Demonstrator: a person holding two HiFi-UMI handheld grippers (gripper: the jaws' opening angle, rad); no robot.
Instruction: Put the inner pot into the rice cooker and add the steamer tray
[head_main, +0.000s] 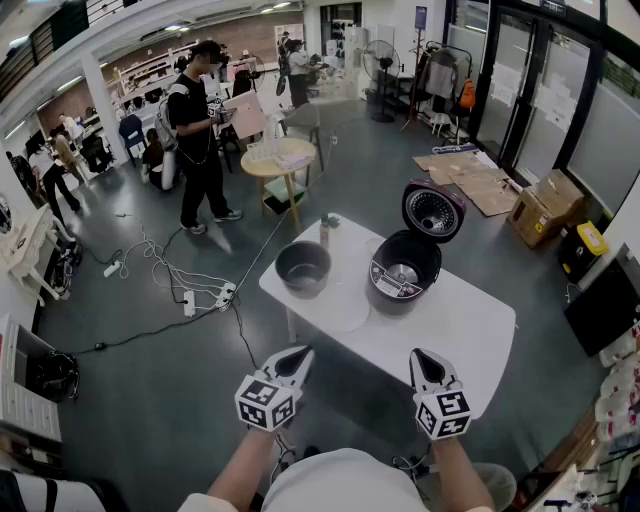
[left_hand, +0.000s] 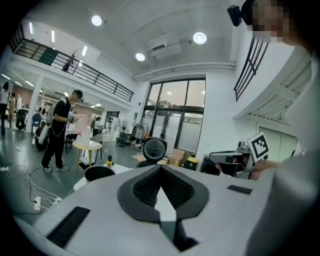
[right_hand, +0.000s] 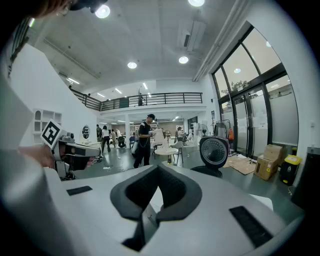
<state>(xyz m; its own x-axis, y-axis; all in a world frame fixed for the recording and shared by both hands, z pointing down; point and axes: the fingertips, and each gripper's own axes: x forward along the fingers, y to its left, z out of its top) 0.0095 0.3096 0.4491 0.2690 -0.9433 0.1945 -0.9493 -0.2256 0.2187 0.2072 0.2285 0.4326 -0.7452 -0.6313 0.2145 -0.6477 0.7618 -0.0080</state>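
Observation:
A dark inner pot (head_main: 303, 268) stands empty on the white table (head_main: 450, 330), left of the rice cooker (head_main: 405, 267), whose lid (head_main: 433, 210) stands up open. A pale round shape (head_main: 338, 305), hard to make out, lies flat in front of the pot. My left gripper (head_main: 292, 360) and right gripper (head_main: 428, 362) hover side by side short of the table's near edge, both shut and empty. The left gripper view has the shut jaws (left_hand: 160, 172), the pot (left_hand: 98, 173) and the lid (left_hand: 154, 149) beyond. In the right gripper view the shut jaws (right_hand: 157, 172) point toward the lid (right_hand: 214, 151).
A small bottle (head_main: 325, 230) stands at the table's far edge. A person in black (head_main: 200, 130) stands by a small round table (head_main: 280, 160). Cables and a power strip (head_main: 190, 295) lie on the floor at left. Cardboard boxes (head_main: 545, 205) sit at right.

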